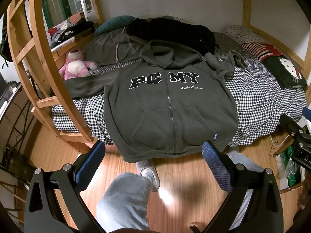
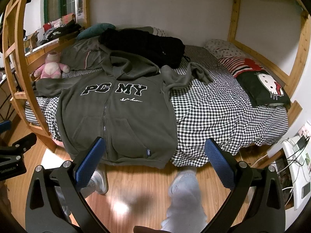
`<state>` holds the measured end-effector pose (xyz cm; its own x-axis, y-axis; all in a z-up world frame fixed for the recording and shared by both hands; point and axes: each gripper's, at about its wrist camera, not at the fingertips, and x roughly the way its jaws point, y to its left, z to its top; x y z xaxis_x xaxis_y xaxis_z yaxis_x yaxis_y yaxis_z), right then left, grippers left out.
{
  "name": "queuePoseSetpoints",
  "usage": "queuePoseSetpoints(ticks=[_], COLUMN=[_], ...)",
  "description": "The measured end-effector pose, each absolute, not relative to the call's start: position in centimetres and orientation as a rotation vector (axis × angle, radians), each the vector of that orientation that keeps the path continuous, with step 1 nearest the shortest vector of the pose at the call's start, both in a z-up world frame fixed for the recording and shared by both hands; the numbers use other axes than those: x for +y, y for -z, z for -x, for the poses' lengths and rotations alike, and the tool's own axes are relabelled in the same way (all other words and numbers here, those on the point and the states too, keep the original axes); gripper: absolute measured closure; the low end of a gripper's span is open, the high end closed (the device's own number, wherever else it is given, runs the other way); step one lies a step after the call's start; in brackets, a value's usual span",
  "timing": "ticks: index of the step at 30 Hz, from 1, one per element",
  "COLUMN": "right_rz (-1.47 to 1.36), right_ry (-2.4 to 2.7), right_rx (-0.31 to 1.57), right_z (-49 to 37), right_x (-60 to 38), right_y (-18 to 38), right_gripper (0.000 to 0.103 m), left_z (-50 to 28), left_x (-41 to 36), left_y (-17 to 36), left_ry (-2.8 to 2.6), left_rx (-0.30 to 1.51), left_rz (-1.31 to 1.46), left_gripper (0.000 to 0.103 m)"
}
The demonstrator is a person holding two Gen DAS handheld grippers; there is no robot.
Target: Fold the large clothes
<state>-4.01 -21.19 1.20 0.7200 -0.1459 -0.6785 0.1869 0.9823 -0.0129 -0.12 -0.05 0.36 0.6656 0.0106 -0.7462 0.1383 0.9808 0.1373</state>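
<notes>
A big bed (image 2: 223, 116) with a black-and-white checked sheet fills the room under a wooden bunk frame (image 1: 37, 44). The floor (image 2: 140, 186) is shiny brown wood.

A large grey hoodie (image 1: 167, 104) lies flat on the bed, front side up, with its zip done up. It has big black letters "PC MY" on the chest. Its bottom edge hangs over the near side of the bed. One sleeve is stretched out flat toward the wooden frame. The other sleeve is bunched up near the hood. The hood lies at the far end.

Behind the hoodie sit a black pile of clothes (image 2: 143, 44) and another grey garment (image 1: 110, 48). A dark pillow with a white cat face (image 2: 264, 87) rests on the far right side of the bed. A pink teddy bear (image 1: 75, 64) sits just beside the stretched sleeve.

The person's legs in light jeans (image 1: 124, 200) and white shoes stand on the floor by the bed.

The left gripper (image 1: 153, 155) hangs in the air in front of the hoodie's bottom edge. Its blue jaws are spread wide and hold nothing. The right gripper (image 2: 155, 151) is near the hoodie's bottom corner, also spread wide and holding nothing.
</notes>
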Motion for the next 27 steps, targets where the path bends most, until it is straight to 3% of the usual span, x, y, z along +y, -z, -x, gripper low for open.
queuePoseSetpoints(ticks=[27], right_rz=[-0.056], right_ry=[0.176], right_rx=[0.754], right_z=[3.76], right_x=[-21.1], right_y=[-1.06], right_gripper=[0.003], left_z=[0.19], left_x=[-0.03], left_y=[-0.28], left_ry=[0.072], left_rx=[0.844], left_rz=[-0.199], left_gripper=[0.004])
